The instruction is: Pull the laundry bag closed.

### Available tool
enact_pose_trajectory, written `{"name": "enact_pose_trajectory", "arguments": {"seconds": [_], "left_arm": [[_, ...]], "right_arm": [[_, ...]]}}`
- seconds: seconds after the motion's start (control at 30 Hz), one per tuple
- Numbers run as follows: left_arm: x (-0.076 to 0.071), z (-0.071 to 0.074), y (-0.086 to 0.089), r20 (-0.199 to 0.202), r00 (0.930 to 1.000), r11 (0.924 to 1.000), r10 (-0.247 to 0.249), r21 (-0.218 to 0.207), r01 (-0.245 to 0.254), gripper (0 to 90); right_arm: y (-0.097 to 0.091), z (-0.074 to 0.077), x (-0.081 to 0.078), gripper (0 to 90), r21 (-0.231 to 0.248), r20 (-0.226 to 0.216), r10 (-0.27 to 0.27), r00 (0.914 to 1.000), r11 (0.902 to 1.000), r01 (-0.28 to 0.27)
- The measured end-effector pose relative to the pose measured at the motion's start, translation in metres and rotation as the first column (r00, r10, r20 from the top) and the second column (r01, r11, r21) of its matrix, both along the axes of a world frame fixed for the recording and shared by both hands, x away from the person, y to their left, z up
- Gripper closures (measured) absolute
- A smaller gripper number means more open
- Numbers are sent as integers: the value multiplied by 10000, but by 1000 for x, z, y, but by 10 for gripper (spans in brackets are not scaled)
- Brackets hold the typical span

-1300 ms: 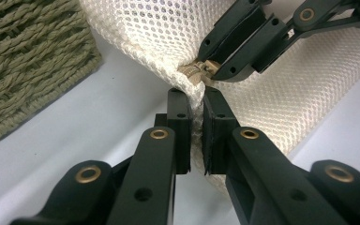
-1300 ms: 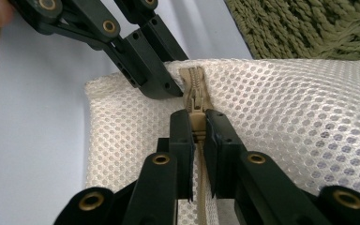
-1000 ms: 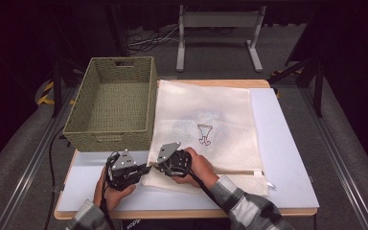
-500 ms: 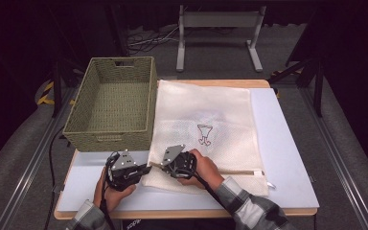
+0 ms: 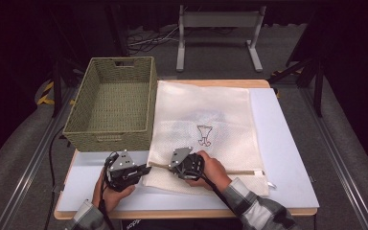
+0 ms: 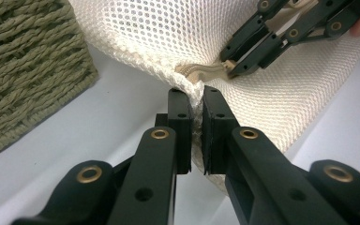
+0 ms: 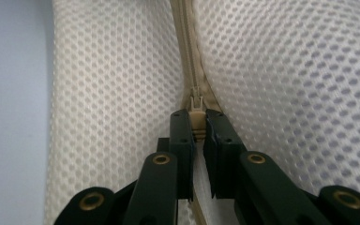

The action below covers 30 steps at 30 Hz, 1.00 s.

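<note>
Overhead plus two close, perhaps overlapping

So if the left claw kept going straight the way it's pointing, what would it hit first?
The left claw, shut on the corner of the cream mesh laundry bag, points at the right claw just beyond; it would likely meet that first, though depth is unclear.

Left hand-held gripper point(image 5: 146, 169) low at near left, hand wrapped around its body, jaws pinched together, pointing right. Right hand-held gripper point(image 5: 168, 165) just beside it, pointing left, jaws clamped tight; plaid-sleeved forearm point(image 5: 254, 211) angles in from lower right.
</note>
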<state>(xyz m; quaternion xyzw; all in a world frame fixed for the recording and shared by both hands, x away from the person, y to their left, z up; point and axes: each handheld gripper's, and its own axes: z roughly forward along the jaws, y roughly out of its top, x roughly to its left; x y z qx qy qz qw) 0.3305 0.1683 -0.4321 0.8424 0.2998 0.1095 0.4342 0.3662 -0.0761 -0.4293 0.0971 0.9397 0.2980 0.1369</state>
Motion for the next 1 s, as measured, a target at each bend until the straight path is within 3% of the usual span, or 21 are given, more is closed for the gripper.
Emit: {"name": "enact_pose_trajectory", "arguments": {"seconds": [0.27, 1.0], "left_arm": [[-2, 1, -2, 93, 9999, 9996, -55, 276, 52, 846], [-4, 7, 0, 213, 9996, 9998, -197, 50, 196, 846]], "right_arm": [[-18, -1, -4, 828, -139, 44, -58, 10000, 9999, 59], [-43, 1, -9, 828, -339, 13, -390, 9992, 9987, 391]]}}
